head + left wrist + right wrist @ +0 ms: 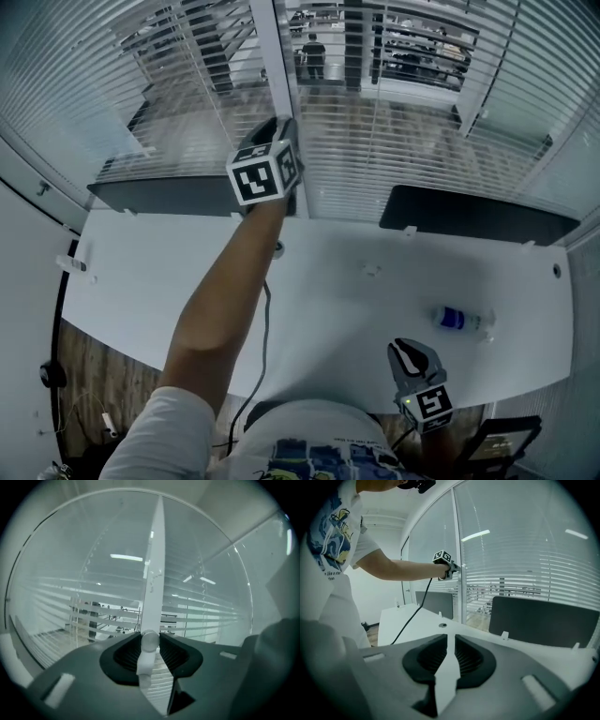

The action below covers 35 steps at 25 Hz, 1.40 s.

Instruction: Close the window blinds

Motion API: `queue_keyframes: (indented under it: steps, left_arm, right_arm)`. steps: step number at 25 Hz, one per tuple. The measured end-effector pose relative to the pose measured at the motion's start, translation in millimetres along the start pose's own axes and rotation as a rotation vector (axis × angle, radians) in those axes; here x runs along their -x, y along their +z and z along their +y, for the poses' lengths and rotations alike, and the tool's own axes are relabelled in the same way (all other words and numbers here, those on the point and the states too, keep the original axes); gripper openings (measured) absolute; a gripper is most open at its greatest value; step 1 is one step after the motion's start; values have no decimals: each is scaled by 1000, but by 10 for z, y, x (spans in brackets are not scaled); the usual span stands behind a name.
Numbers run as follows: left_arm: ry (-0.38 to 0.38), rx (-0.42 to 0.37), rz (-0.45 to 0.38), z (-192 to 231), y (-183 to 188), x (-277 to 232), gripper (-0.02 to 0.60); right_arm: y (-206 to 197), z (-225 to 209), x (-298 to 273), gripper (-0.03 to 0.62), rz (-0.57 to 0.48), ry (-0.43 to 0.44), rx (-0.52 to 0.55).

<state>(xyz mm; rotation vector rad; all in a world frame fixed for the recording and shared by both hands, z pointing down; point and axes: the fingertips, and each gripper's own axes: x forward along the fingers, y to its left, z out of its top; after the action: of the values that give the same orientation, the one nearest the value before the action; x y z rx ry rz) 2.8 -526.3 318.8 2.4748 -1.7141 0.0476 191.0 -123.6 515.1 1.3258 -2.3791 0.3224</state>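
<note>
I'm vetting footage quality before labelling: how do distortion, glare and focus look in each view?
Head view: the wide lens bows the desk edge and the blinds; evenly lit, fairly sharp. Left gripper view: dark round border, ceiling lights show as bright streaks in the glass, and the wand close up looks soft. Right gripper view: same round border, similar streaks, its own jaws soft.

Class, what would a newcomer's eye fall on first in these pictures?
The outstretched arm stands out first: it carries the left gripper up to the window frame, its tongs shut on the white blind wand. Behind it the blinds fill the upper view, slats open enough to show an office beyond. The right gripper hangs low at the white desk's near edge.
</note>
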Motion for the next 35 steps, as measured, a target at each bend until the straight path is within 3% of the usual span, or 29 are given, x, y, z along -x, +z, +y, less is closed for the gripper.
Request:
queue_keyframes:
  steps: [3, 6, 8, 13, 16, 19, 22, 25, 31, 33, 35]
  left_arm:
    - [-4, 77, -9, 19, -5, 0, 129]
    - [-8, -19, 0, 1, 2, -7, 132]
    - [10, -177, 5, -22, 24, 4, 140]
    - [17, -682, 33, -158, -10, 76, 160]
    - [25, -931, 58, -172, -43, 28, 160]
    - [21, -1126, 91, -180, -85, -26, 156]
    - [27, -1247, 121, -187, -130, -57, 147]
    - [40, -1259, 114, -169, -124, -70, 133]
    - [24, -1060, 104, -177, -104, -54, 129]
    - [35, -921, 88, -149, -83, -46, 129]
    - [40, -721, 73, -108, -56, -39, 129]
  right_arm:
    - [-25, 6, -9, 37, 5, 2, 1]
    - [-34, 15, -4, 37, 7, -1, -7]
    - [-15, 11, 4, 37, 7, -5, 2]
    - [-27, 10, 36, 37, 1, -8, -5]
    - [-51, 3, 34, 37, 3, -6, -12]
    - [-44, -2, 26, 37, -3, -10, -22]
    - [0, -17, 17, 37, -6, -7, -22]
    - [5, -37, 13, 37, -13, -11, -14]
    - [-47, -26, 25, 37, 13, -19, -25]
    - [-12, -9, 10, 37, 7, -16, -17]
    - [11, -18, 1, 37, 0, -16, -16]
